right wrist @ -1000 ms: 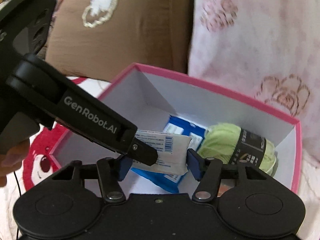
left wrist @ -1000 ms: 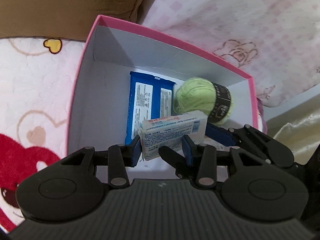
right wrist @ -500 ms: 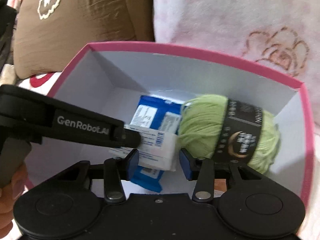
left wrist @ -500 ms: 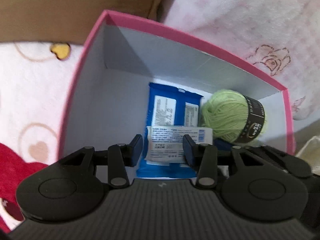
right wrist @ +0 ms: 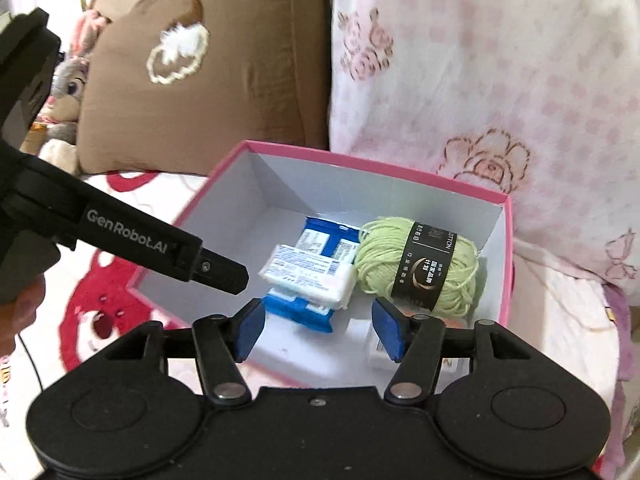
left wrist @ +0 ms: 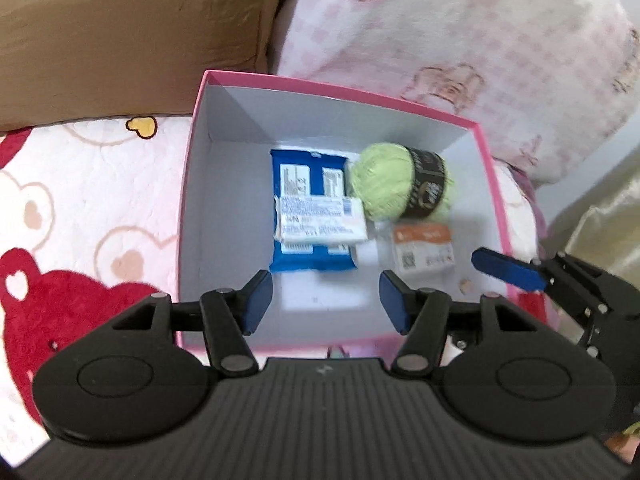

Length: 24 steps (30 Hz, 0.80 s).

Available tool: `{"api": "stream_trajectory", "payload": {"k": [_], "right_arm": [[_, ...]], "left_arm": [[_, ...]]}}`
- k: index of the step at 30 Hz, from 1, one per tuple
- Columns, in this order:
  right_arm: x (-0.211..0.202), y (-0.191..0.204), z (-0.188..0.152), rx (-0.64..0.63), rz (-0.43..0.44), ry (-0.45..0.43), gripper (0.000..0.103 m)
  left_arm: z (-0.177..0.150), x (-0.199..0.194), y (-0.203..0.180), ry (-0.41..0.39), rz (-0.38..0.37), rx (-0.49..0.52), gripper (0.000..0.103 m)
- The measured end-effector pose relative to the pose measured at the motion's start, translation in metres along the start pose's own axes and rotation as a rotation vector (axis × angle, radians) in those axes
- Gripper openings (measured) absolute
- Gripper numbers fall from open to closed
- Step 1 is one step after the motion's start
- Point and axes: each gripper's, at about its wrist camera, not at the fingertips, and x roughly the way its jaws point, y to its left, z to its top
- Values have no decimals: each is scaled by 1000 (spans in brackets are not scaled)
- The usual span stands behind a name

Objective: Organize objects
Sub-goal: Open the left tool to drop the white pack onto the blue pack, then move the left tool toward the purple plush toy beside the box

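Note:
A pink box (left wrist: 188, 184) (right wrist: 506, 256) with a white inside sits on the bed. In it a white printed packet (left wrist: 320, 220) (right wrist: 308, 276) lies across a blue packet (left wrist: 304, 178) (right wrist: 320, 240). A green yarn ball (left wrist: 400, 180) (right wrist: 416, 264) with a black band rests to their right. An orange and white small packet (left wrist: 424, 246) lies in front of the yarn. My left gripper (left wrist: 326, 304) hangs above the box's near side, jaws opening with nothing between them. My right gripper (right wrist: 318, 330) is the same, jaws opening and empty, above the near edge.
A brown cushion (left wrist: 120, 28) (right wrist: 208, 72) and a pink floral blanket (left wrist: 460, 40) (right wrist: 480, 80) lie behind the box. A pink sheet with red bears (left wrist: 72, 220) (right wrist: 96, 300) lies to the left. A plush rabbit (right wrist: 68, 84) sits at far left.
Both grippers held the white packet inside the box, then let go and drew back and up. The packet now lies on the blue packet.

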Motion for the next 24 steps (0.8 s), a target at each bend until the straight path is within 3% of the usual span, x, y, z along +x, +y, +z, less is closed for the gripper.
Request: {"api": "stream_trajectory", "payload": {"k": [7,12,17,19,24], "right_arm": [[-55,22,-11,-25,46,-60,67],[-88,40,-27,-62,53,-69,72],[-116,53,-49,-73,67,-68,76],[-123,57,-57,-72,70,-62,84],[-136,64,-79,-90,49,-48,84]], "left_arm": [[-27,-56,-2,7,19,43,59],[-53,-96,-9,-17,20,89,65],[-80,-122,-19,-8,-23,113,73],[-89,-128,-24,-1,-42,123,74],[-112,-134,-36,24,-81,154,78]]}}
